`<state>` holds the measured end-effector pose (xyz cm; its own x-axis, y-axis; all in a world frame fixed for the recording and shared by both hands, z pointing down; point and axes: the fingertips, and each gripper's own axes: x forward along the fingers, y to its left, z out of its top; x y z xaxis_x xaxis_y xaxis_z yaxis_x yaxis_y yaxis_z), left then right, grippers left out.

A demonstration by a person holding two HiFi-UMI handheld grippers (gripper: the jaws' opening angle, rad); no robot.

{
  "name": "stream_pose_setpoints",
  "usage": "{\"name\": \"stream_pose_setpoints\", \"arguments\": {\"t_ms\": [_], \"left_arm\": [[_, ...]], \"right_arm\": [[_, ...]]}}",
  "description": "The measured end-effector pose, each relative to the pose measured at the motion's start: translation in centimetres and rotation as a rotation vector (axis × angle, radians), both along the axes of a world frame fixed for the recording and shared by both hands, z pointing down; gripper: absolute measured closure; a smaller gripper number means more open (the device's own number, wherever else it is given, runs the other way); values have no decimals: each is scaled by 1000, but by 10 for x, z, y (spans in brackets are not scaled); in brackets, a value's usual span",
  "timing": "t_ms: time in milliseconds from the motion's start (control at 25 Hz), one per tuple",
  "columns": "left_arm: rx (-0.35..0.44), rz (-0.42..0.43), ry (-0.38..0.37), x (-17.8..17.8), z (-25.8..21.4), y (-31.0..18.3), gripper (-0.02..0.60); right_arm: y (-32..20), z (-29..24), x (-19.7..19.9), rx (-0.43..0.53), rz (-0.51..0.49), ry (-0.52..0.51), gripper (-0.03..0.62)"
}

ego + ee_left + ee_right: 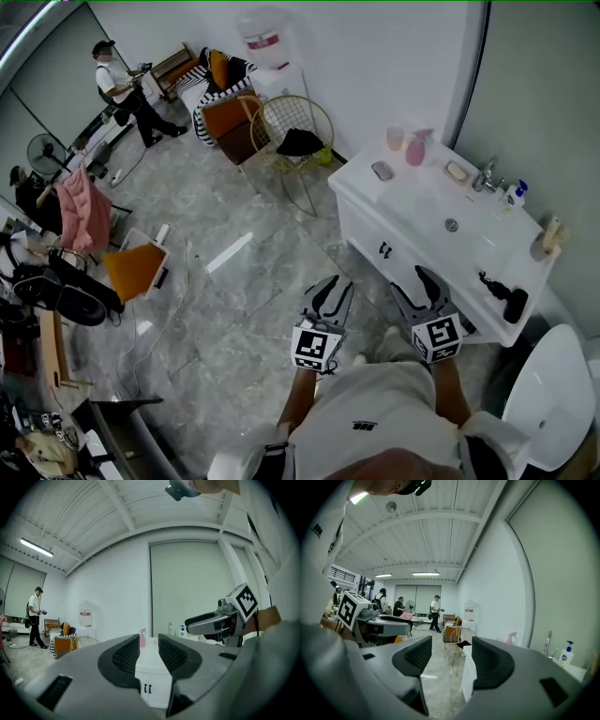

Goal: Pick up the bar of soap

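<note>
In the head view the bar of soap [457, 172], beige and oblong, lies on the white vanity top [412, 202] just left of the faucet [487, 175]. Both grippers hang in the air in front of the vanity, well short of the soap. My left gripper [330, 292] is open by a narrow gap and holds nothing. My right gripper [429, 286] is open wider, also holding nothing. In the left gripper view my left gripper [149, 654] points at the vanity front [151, 686]. The right gripper view shows my right gripper [451, 660] and no soap.
On the vanity stand a pink spray bottle [416, 148], a pink cup [395, 138], a grey dish [382, 171], a pump bottle [515, 194] and a black hair dryer [506, 300]. A toilet [551, 398] sits at right. A wire chair [292, 141] stands behind; people work farther off.
</note>
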<state>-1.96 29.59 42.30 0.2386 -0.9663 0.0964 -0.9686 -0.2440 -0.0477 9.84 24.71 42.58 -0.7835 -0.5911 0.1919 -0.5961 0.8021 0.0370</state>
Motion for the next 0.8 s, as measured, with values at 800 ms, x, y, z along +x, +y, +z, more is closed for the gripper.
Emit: {"name": "stream_pose_setpoints", "arguments": {"t_ms": [800], "left_arm": [[-19, -59, -7, -41, 5, -93, 462]], "right_arm": [[-99, 8, -47, -21, -65, 10, 314]]}}
